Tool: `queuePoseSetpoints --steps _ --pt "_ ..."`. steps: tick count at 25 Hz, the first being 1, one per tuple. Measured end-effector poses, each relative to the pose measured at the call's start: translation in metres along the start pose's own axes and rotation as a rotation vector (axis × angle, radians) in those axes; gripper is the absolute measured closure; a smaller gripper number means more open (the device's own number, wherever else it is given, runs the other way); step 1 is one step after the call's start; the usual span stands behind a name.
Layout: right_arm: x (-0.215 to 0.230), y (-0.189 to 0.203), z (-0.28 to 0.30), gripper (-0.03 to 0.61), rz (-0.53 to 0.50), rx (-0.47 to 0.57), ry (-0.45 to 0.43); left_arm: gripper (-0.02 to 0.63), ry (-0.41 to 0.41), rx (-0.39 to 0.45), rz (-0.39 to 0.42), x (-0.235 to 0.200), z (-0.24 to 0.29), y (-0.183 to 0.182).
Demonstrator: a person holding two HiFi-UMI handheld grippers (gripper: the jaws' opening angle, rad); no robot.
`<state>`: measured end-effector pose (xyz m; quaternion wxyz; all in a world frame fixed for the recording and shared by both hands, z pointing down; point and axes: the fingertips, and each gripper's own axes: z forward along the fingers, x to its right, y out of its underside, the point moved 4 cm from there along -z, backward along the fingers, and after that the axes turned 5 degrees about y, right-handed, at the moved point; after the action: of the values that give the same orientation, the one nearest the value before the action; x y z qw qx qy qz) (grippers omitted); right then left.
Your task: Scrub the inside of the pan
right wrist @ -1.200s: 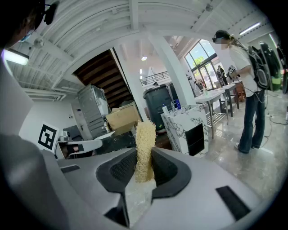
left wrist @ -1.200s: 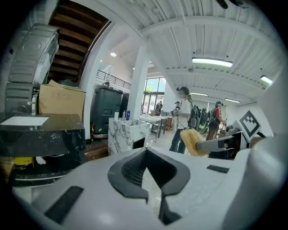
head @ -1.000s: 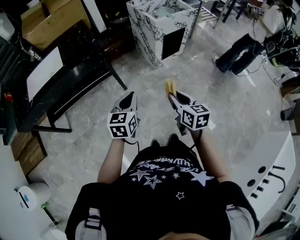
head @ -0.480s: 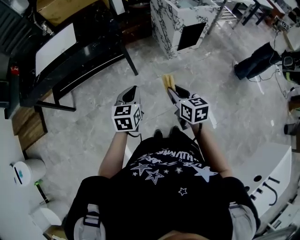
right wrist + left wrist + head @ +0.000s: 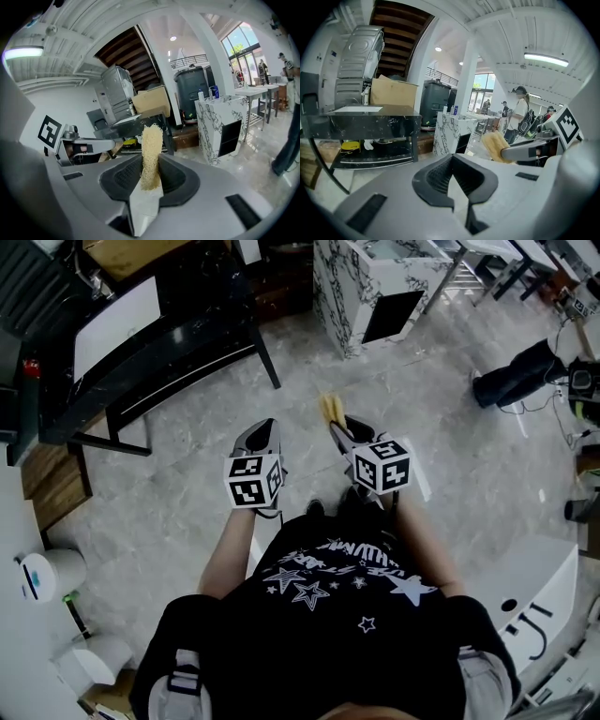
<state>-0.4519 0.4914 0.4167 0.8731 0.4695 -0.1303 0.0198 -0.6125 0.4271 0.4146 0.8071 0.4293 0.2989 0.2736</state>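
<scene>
Near the black table (image 5: 187,343) at the far left, the left gripper (image 5: 262,430) hangs clenched and empty above the grey floor (image 5: 187,512). Just to its right, the right gripper (image 5: 342,435) grasps a yellow fibrous scrub pad (image 5: 330,410), upright between its jaws.

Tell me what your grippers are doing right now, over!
Left gripper shut, empty. Right gripper shut on yellow fibrous scrubbing pad. No pan in sight; both held over grey marble floor.
</scene>
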Motion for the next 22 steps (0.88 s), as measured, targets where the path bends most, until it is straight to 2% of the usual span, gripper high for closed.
queuePoseSetpoints --steps 10,15,22 --pt "0.049 -0.015 0.013 0.476 0.010 -0.001 0.008 0.606 0.015 -0.011 0.020 0.018 0.049 -0.022" --pt "0.099 -0.034 0.035 0.476 0.011 -0.015 -0.030 0.606 -0.020 -0.012 0.017 0.027 0.097 -0.042" --pt "0.179 -0.085 0.069 0.475 -0.025 -0.043 -0.100 0.606 -0.075 0.012 -0.021 0.047 0.176 -0.090"
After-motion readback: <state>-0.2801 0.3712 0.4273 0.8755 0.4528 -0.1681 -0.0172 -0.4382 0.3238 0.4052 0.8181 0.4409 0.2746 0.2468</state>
